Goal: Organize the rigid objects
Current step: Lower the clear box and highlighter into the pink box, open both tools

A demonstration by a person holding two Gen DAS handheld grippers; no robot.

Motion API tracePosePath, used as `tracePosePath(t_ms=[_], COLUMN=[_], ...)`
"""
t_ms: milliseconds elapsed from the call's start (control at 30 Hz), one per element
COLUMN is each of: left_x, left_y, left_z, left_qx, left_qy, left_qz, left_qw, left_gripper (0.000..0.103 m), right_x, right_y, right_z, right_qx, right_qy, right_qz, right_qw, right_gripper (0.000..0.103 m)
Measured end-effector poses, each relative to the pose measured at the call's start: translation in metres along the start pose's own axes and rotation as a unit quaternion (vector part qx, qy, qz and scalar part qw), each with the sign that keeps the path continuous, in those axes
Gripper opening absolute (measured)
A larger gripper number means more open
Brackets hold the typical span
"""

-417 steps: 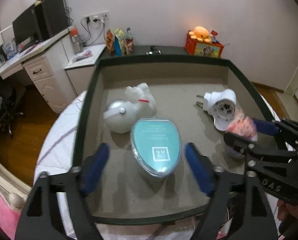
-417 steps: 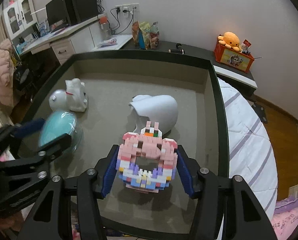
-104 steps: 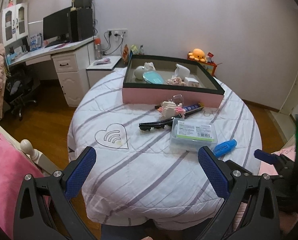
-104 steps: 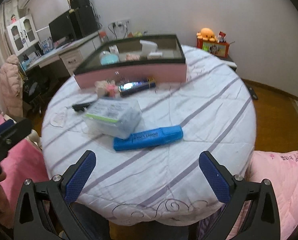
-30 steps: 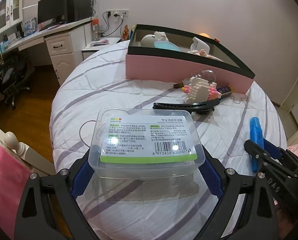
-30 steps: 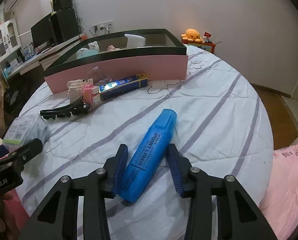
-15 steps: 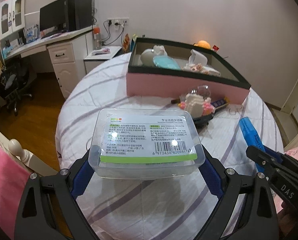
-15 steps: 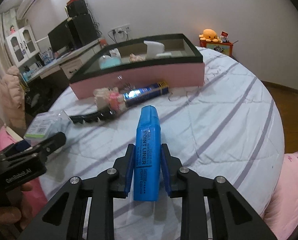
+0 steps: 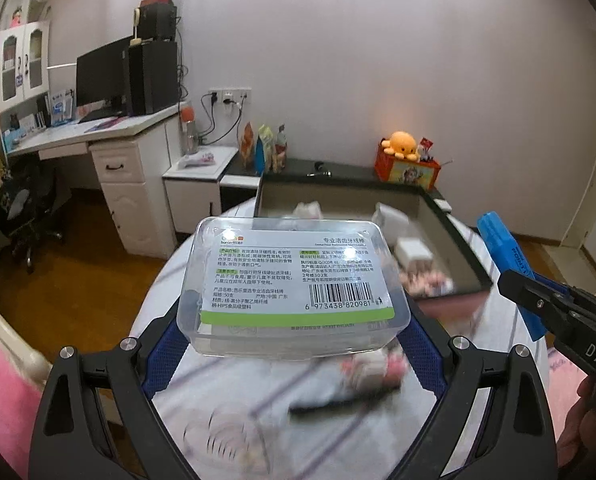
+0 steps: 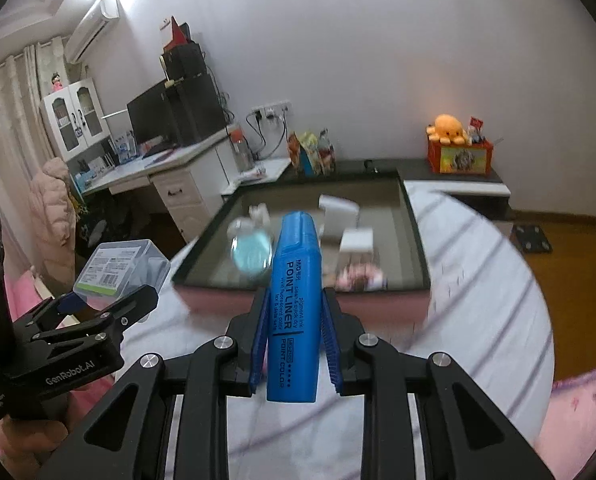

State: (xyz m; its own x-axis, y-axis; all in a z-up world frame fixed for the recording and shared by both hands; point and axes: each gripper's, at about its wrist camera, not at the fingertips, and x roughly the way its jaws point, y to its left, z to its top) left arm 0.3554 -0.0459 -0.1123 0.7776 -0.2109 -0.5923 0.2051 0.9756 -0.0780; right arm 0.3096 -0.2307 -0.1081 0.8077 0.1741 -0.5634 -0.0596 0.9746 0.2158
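Observation:
My left gripper (image 9: pixel 293 340) is shut on a clear plastic floss-pick box (image 9: pixel 293 280) with a white and green label, held in the air above the round bed. My right gripper (image 10: pixel 293 320) is shut on a blue marker (image 10: pixel 295 296) that points forward between the blue pads. The pink-walled, black-rimmed tray (image 10: pixel 416 236) lies ahead, holding a teal case (image 10: pixel 251 256), a white figure, a white charger and a pink block toy. In the left wrist view the marker (image 9: pixel 506 256) and right gripper (image 9: pixel 554 304) show at the right; the box (image 10: pixel 121 266) and left gripper (image 10: pixel 109 304) appear left in the right wrist view.
A block toy (image 9: pixel 374 368) and a black hair clip (image 9: pixel 338 404) lie blurred on the striped bedspread (image 10: pixel 486 304) below. A white desk (image 9: pixel 93 136) with a monitor stands at left. A low cabinet behind the tray carries an orange octopus plush (image 9: pixel 404 144) on a red box.
Both grippers have risen off the bed with their loads and tipped up toward the tray. The marker, loose between the right jaws a second ago, is now clamped.

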Motion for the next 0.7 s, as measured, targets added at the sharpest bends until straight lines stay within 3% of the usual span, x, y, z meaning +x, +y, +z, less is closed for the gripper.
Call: tracePosePath(t_ms=[300,500,700], left_x=[0.069,0.122,0.158], left_y=[-0.024,-0.038,-0.047], left_z=[0.053,0.061,0.055], left_qx=[0.017,0.033,0.052], left_qy=[0.012,0.056,0.096], left_qz=[-0.005,-0.013,0.004], left_qw=[0.9998,0.9978,0.9940], left_gripper=[0.095,0.095,0.095], right_x=[0.069,0.114,0.143], right_y=[-0.026,-0.046,-0.058], right_z=[0.052,0.053,0.046], right_qx=[-0.001,0.003,-0.003], right_qy=[0.035,0.072,0.104], right_qz=[-0.001,-0.011,-0.021], right_qw=[0.999,0.997,0.994], right_gripper=[0.025,0.025,0.026])
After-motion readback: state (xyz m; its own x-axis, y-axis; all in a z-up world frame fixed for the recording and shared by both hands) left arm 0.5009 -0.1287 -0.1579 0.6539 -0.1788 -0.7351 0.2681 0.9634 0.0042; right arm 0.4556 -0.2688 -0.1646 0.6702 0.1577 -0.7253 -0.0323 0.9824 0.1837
